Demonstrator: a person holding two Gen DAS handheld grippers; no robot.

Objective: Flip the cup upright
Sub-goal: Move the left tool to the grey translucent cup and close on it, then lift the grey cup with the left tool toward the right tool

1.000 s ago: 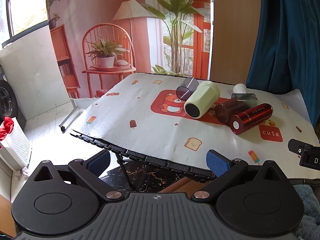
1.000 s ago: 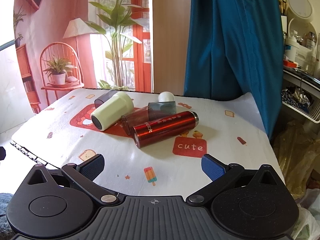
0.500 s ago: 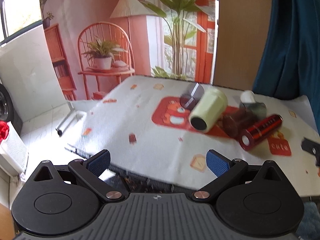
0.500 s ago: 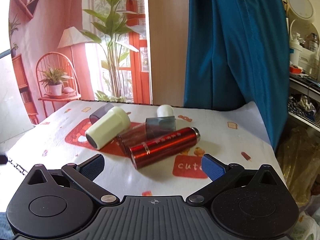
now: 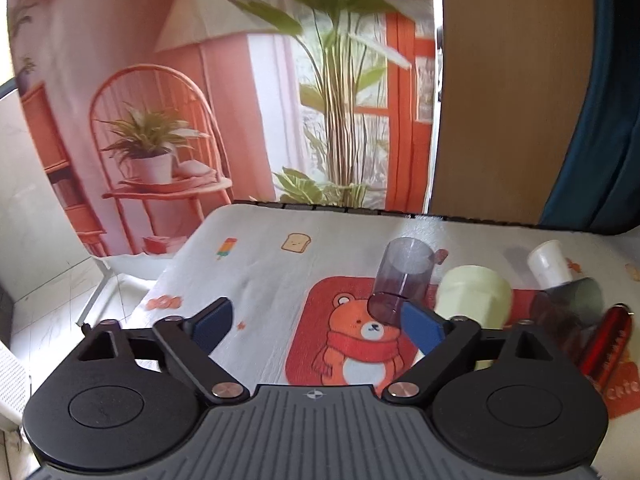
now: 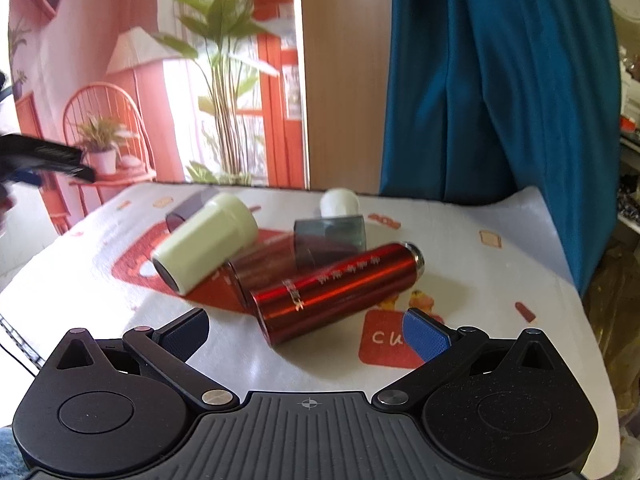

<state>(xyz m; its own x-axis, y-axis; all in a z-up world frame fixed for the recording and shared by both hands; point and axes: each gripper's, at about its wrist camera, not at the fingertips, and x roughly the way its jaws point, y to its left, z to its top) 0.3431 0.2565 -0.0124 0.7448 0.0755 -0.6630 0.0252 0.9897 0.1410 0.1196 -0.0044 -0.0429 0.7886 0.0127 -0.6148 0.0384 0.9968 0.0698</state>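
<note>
Several cups lie on their sides on the patterned tablecloth (image 5: 256, 280). A pale green cup (image 6: 206, 242) lies left of a red metal flask (image 6: 340, 292), with a dark red translucent cup (image 6: 260, 270) between them. A grey translucent cup (image 6: 330, 236) and a white cup (image 6: 340, 202) lie behind. A smoky purple cup (image 5: 400, 280) lies at the far left of the group. My left gripper (image 5: 316, 326) is open over the bear print, its right finger near the purple cup. My right gripper (image 6: 306, 332) is open just in front of the red flask (image 5: 604, 344).
A teal curtain (image 6: 500, 80) hangs behind the table's right side. A printed backdrop of a chair and plants (image 5: 160, 120) stands behind the table. The table's left edge drops to a tiled floor (image 5: 48, 304). The left gripper's body (image 6: 44, 156) shows at the right wrist view's left edge.
Both grippers have moved forward over the table toward the cups. The left gripper has come close to the purple cup, the right close to the red flask. The cups have not moved.
</note>
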